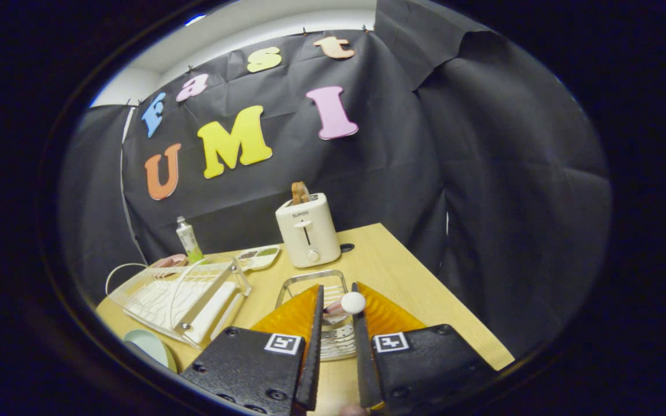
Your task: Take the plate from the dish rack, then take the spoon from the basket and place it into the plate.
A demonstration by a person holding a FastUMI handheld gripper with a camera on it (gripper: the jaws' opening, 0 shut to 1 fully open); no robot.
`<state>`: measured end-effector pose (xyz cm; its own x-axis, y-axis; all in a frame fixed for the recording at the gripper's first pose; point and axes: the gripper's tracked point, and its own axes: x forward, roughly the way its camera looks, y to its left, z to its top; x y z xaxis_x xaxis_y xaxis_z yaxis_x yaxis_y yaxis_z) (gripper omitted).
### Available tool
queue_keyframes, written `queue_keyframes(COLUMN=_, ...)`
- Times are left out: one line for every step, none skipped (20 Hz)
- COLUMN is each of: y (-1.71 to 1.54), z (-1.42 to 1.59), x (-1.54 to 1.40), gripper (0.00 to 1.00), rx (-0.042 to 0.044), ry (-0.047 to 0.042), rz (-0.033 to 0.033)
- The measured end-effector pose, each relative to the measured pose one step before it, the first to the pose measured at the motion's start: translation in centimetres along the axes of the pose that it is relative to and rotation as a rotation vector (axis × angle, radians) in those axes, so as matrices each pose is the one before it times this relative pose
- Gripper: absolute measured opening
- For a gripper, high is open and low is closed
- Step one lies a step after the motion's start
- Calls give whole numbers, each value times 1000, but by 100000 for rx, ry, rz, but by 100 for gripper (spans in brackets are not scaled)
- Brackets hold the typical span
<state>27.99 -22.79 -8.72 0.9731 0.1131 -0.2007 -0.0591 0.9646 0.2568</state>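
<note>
My gripper (337,300) hangs over the wire basket (310,280), its fingers close together. The spoon (351,303), a pale handle with a white round end, lies across the narrow gap at the fingertips, and both fingers seem to press on it. The round end sits against the right fingertip. The pale green plate (149,345) lies flat on the wooden table (414,283), left of the fingers and just in front of the white dish rack (174,296). The basket's floor (336,341) shows between the fingers below the spoon.
A white toaster (307,231) holding a slice of bread stands beyond the basket. A small divided dish (258,256) and a white bottle (188,240) sit left of the toaster, behind the rack. The table's edge runs close on the right.
</note>
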Motion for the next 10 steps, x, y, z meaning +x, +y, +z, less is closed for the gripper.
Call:
queue_keyframes(y=375, z=239, x=-156, gripper=29, rx=2055, ry=819, rz=1629)
queue_keyframes(y=391, z=92, x=158, gripper=27, rx=1885, ry=950, rz=1277)
queue_keyframes(y=301, z=143, x=78, gripper=24, rx=1202, ry=1243, rz=941)
queue_keyframes(y=155, z=11, x=-11, gripper=22, rx=593, ry=868, rz=-40)
queue_keyframes(y=16, z=287, x=36, gripper=19, rx=-666, ry=503, rz=-964)
queue_keyframes(y=35, z=134, x=32, gripper=17, rx=-1269, ry=456, rz=-995)
queue_keyframes(y=174, z=59, x=-213, gripper=15, rx=-1567, ry=606, rz=-1005)
queue_keyframes(y=-76, z=240, x=-277, gripper=14, rx=-1536, ry=112, rz=-1451)
queue_keyframes(y=-20, z=361, x=-313, gripper=11, rx=-1286, ry=42, rz=-1392)
queue_keyframes(y=64, z=358, x=-557, gripper=11, rx=-967, ry=-361, rz=-935)
